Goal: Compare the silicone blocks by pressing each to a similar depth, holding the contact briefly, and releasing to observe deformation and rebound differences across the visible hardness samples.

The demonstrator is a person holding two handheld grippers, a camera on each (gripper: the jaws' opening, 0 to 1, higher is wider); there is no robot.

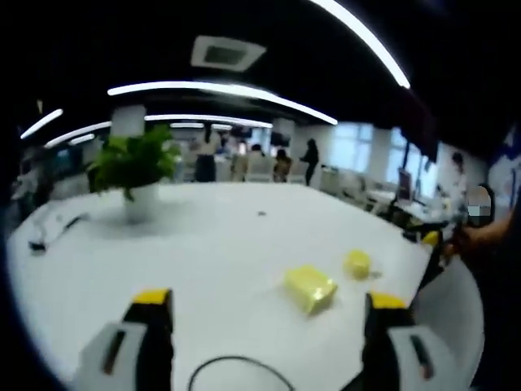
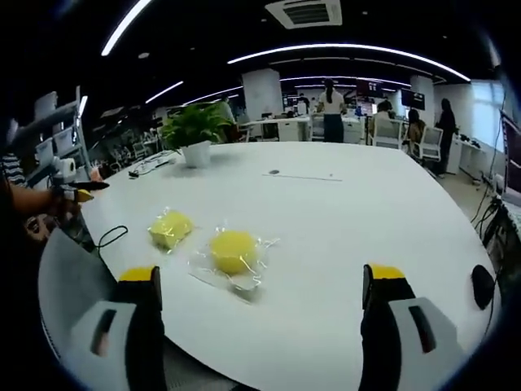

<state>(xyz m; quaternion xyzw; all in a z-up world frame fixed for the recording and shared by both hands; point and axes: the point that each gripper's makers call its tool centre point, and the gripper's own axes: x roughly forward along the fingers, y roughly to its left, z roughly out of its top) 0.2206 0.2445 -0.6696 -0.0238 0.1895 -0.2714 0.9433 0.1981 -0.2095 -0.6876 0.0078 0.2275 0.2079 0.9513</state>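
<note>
Looking from opposite edges of the round white worktop (image 1: 212,244), each a little above it, facing inward and level. Sharing two yellow blocks (image 1: 310,287) (image 2: 234,250), near-centre in both, nearer in the right gripper view; potted plant (image 1: 134,167) (image 2: 194,130) beyond.

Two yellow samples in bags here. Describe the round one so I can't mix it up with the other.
On the big white table, well in front of the potted plant, two yellow blocks lie side by side. The round block is a disc in a loose, crinkled clear bag. Its neighbour, the rectangular block, is boxy and more tightly wrapped.
</note>
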